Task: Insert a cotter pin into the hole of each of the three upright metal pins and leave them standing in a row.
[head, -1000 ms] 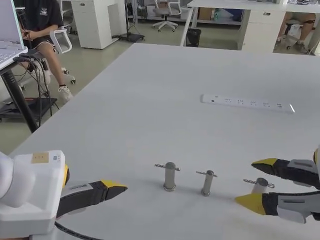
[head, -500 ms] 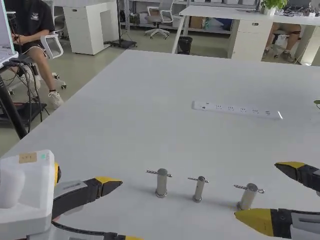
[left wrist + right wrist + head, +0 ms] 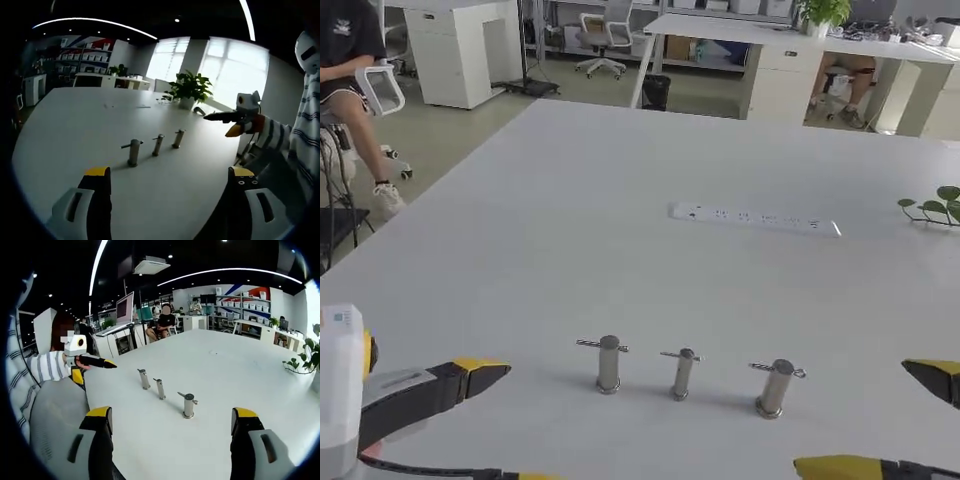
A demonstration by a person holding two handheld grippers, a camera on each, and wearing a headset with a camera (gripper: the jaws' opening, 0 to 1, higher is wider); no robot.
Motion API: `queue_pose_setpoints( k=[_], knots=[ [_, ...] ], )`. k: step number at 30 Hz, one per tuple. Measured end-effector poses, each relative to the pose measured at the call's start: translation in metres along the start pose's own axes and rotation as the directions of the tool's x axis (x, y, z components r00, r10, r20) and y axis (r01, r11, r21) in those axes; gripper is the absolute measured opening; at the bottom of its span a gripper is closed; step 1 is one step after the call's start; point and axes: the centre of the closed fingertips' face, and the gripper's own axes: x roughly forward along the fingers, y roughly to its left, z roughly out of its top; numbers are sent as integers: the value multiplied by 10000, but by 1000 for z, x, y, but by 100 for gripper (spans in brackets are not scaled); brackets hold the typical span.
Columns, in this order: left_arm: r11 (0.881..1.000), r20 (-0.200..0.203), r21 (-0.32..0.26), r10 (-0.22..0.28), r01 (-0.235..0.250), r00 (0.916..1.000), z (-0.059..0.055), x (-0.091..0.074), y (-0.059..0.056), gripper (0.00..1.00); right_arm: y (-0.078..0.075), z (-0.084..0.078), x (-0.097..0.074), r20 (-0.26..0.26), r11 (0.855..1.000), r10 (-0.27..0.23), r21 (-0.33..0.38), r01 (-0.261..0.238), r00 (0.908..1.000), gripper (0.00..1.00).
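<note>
White worktop (image 3: 620, 250) in an open office is seen carrying three metal pins (image 3: 682, 374), stood upright in a row and well apart from a power strip (image 3: 755, 218). A cotter pin (image 3: 601, 346) is passed through the head of each. The left hand-held gripper (image 3: 168, 172) is held low to the left of the row and the right hand-held gripper (image 3: 172, 413) low to its right. Both are spread wide, and nothing is gripped.

No legible txt or labels.
</note>
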Motion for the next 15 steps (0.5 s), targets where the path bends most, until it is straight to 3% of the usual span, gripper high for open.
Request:
queue_pose_setpoints(
  k=[3, 8, 15],
  knots=[
    [10000, -24, 22, 19, -19, 10000, 0, -1, 0, 97, -1, -8, -8, -24, 9989, -355, 309, 356, 9994, 98],
    [9999, -192, 107, 132, -130, 9997, -4, -5, 2, 97, 2, -22, -15, -228, 9957, -506, 770, 522, 9985, 98],
    [9992, -509, 156, 369, -362, 9980, -12, -13, 4, 99, 6, -27, -23, -212, 9908, -758, 1105, 777, 9969, 98]
  ],
)
